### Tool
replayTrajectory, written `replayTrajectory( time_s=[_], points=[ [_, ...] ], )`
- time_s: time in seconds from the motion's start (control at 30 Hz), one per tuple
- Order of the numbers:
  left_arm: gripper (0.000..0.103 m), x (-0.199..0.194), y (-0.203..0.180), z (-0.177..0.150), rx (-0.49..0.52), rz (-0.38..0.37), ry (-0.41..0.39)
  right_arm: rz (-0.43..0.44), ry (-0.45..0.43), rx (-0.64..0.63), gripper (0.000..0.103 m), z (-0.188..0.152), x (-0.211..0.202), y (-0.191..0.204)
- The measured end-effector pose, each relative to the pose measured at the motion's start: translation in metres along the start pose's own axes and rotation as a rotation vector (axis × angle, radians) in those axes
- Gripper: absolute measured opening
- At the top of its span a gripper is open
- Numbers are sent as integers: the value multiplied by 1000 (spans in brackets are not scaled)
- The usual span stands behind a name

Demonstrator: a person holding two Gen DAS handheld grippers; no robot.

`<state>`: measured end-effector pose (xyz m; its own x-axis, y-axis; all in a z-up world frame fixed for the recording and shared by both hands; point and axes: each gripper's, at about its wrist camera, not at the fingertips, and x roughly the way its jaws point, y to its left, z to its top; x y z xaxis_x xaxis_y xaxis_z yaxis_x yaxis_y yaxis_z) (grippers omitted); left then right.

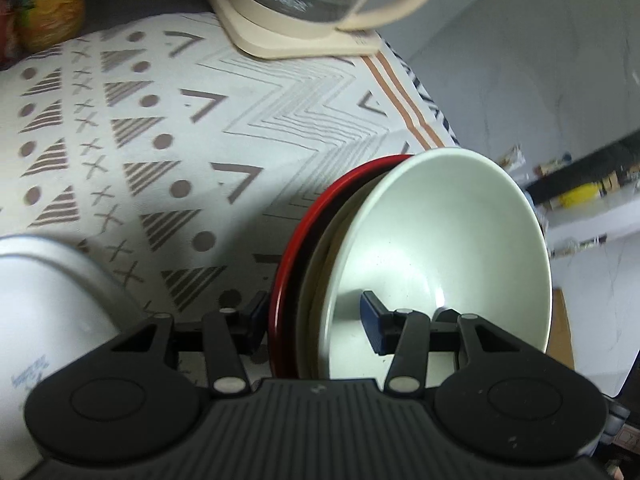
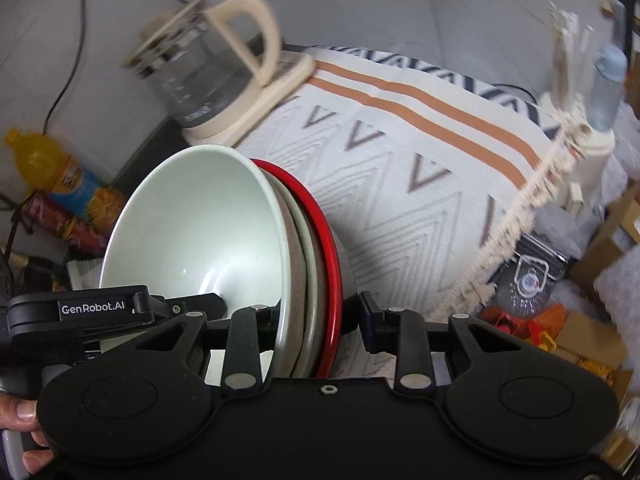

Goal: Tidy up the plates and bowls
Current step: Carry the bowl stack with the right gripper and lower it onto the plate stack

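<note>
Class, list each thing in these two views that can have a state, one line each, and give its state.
Pale green ceramic bowl: tilted on edge, topmost in the held stack.
Beige plate: sandwiched under the bowl.
Red round plate: outermost, tilted.
Left tongs: shut on the stack's rim.
Right tongs: shut on the stack's rim.
Glass kettle with cream handle: seated on its base, lid not visible.

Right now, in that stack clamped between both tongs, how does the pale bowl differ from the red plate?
The pale bowl is deep and off-white; the red plate is shallow, with a glossy red rim. The bowl sits at the open front of the stack; the red plate sits at the back, another pale dish between them. Both are tipped on edge, clamped together.
</note>
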<state>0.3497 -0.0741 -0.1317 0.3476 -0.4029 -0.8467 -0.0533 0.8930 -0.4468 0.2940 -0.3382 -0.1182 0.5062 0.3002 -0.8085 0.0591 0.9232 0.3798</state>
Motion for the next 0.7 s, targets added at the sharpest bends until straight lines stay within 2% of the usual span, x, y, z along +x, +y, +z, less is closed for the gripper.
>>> replayTrajectory(
  time_s=[0.3,0.7],
  points=[
    [48,-45,23,-28,-141,45,-120,86,38,-170,31,7,-2,37],
    [48,-101,66,-62,-314,100,-248,196,90,-363,31,-2,0,91]
  ],
)
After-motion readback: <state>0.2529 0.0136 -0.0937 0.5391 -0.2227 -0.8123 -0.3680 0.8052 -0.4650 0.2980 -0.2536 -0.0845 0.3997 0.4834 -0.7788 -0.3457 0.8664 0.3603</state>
